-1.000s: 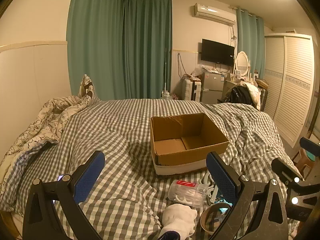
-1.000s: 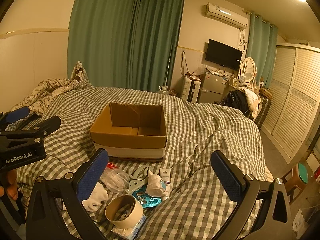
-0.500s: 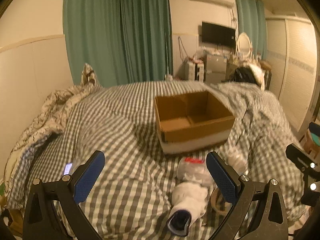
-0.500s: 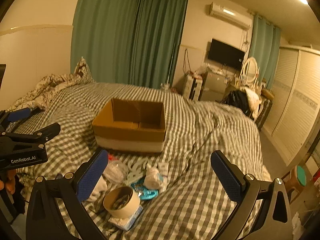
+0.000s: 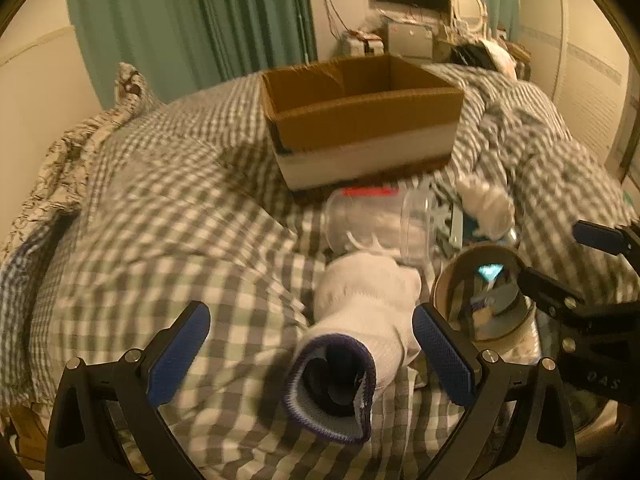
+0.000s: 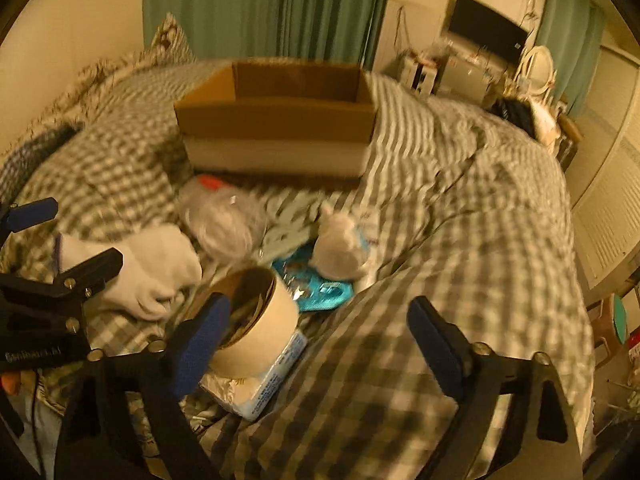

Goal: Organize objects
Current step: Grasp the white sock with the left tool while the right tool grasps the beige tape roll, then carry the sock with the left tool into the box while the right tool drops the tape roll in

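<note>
An open cardboard box sits on the checked bed, also in the right wrist view. In front of it lie a white sock with a purple cuff, a clear plastic jar, a tape roll and a small white bundle. My left gripper is open, low over the bed, with the sock's cuff between its fingers. My right gripper is open, its left finger beside the tape roll. The sock lies to its left.
A tissue pack lies under the tape roll, and a teal packet lies behind it. A rumpled patterned quilt is heaped at the left. Green curtains, a TV and dresser stand behind the bed; wardrobe doors are on the right.
Both grippers have dropped down and forward towards the pile of objects. The sock now lies between the left fingers, and the tape roll sits by the right gripper's left finger.
</note>
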The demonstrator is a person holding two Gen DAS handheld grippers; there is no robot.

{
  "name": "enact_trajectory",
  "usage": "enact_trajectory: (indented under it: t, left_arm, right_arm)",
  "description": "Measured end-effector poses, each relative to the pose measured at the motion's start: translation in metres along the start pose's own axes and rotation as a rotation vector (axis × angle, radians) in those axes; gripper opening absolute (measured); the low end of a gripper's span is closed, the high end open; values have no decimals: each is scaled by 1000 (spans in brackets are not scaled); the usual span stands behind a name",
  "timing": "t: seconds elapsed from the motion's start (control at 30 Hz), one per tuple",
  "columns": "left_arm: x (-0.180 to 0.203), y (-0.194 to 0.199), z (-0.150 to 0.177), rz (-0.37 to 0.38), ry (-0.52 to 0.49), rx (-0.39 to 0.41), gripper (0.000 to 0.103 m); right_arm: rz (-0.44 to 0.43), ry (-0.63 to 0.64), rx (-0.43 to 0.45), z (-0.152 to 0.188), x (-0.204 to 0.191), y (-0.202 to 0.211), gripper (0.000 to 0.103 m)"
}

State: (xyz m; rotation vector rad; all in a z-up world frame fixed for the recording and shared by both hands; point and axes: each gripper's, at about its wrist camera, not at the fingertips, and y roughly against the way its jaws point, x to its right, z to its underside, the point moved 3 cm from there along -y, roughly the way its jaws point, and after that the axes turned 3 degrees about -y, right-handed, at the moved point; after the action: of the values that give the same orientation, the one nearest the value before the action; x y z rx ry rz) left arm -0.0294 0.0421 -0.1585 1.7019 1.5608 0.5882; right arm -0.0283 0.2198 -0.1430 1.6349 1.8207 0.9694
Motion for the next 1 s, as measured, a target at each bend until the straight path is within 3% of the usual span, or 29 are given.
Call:
enact_trajectory:
  t: [0.1, 0.2, 0.27, 0.37, 0.47, 0.67, 0.9, 0.93, 1.0]
  left_arm:
    - [3, -11, 5, 38, -13, -28, 102]
    - [7, -12, 7, 40, -52, -20, 86]
    - [11, -13, 9, 85, -66, -23, 57]
    - [15, -14, 10, 144, -80, -37, 39]
    - [15, -7, 7, 154, -79, -11, 33]
    - [8, 8, -6, 191, -47, 24, 32]
    - [-7, 31, -25, 168, -30, 102, 32]
    - [-8, 31, -26, 163, -33, 103, 32]
    - [-13, 29, -28, 158, -15, 100, 32]
  right_arm:
    - [-18, 13, -34, 4, -5, -13, 65]
    - [-22, 35, -56, 6, -10, -18, 42]
    - [-23, 40, -61, 7, -11, -18, 25]
    - [-15, 43, -48, 5, -10, -13, 11]
    - [-9, 54, -21, 1, -8, -5, 7]
    - [-14, 47, 17, -8, -2, 8, 3]
    - [-49, 35, -26, -3, -8, -3, 3]
    - [-42, 39, -34, -3, -9, -6, 6]
    - [-35, 46, -54, -2, -12, -13, 22]
